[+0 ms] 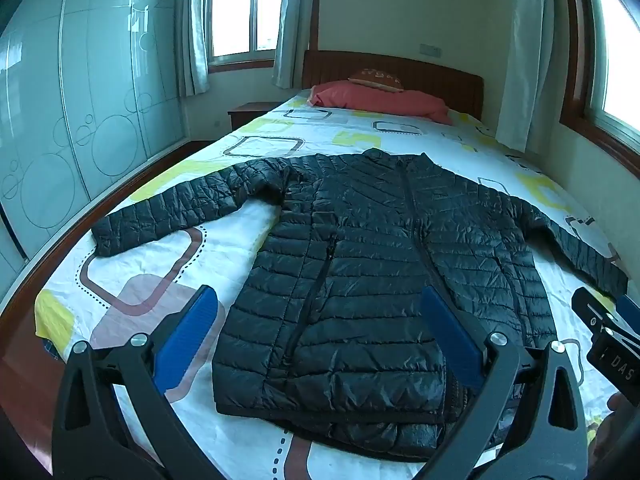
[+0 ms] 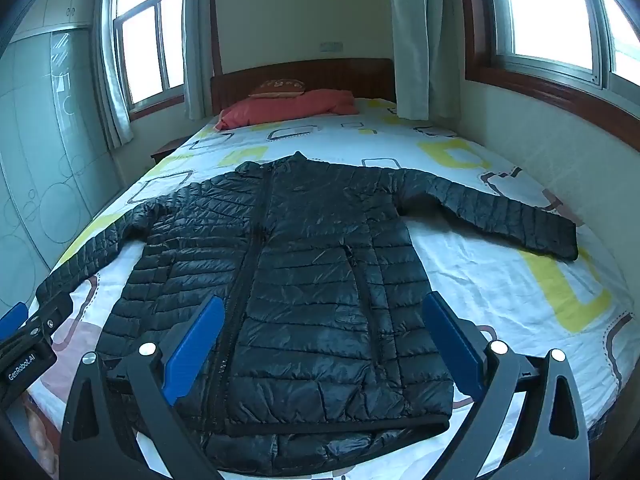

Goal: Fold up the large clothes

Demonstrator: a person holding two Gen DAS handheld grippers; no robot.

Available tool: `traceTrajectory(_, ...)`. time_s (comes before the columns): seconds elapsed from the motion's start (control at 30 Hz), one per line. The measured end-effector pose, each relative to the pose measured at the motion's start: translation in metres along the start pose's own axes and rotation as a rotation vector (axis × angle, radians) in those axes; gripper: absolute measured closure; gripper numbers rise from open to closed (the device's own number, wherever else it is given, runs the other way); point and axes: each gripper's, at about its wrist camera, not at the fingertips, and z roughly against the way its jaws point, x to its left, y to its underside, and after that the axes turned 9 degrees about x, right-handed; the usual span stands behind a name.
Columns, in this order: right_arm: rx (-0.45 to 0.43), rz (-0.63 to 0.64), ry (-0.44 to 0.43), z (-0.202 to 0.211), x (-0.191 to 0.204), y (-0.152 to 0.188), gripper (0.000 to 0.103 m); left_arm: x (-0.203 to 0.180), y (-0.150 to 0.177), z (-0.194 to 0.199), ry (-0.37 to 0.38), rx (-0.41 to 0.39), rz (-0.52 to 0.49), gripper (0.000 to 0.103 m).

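Two grippers, one in each of my hands, both hang above the near end of the bed with nothing between their blue pads. My left gripper has its fingers spread as wide as they go, tilted down toward the hem of the black puffer jacket. My right gripper is spread just as wide, likewise angled downward over the jacket's lower half (no pad touches fabric in either view).

The jacket lies flat on its back on the patterned sheet, zipped front facing up, collar toward the headboard and hem toward me. Both sleeves stretch out sideways: the left sleeve runs toward the bed edge beside the wardrobe, and the right sleeve reaches toward the wall under the window. A pocket zipper shows on each front panel, either side of the centre zip.

At the far end a pink pillow rests against the headboard, with a small brown cushion on top of it. Curtains hang on either side of the bed's head.

From the left camera I see my right gripper at the picture's right edge; from the right camera, my left one at the left edge, near the left cuff.
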Motion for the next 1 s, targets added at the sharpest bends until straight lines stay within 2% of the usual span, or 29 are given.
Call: traceTrajectory(1.0, 0.005, -0.001, -0.002, -0.002, 0.001, 0.001, 0.005, -0.004, -0.001, 0.001, 0.006, 0.003, -0.004, 0.002)
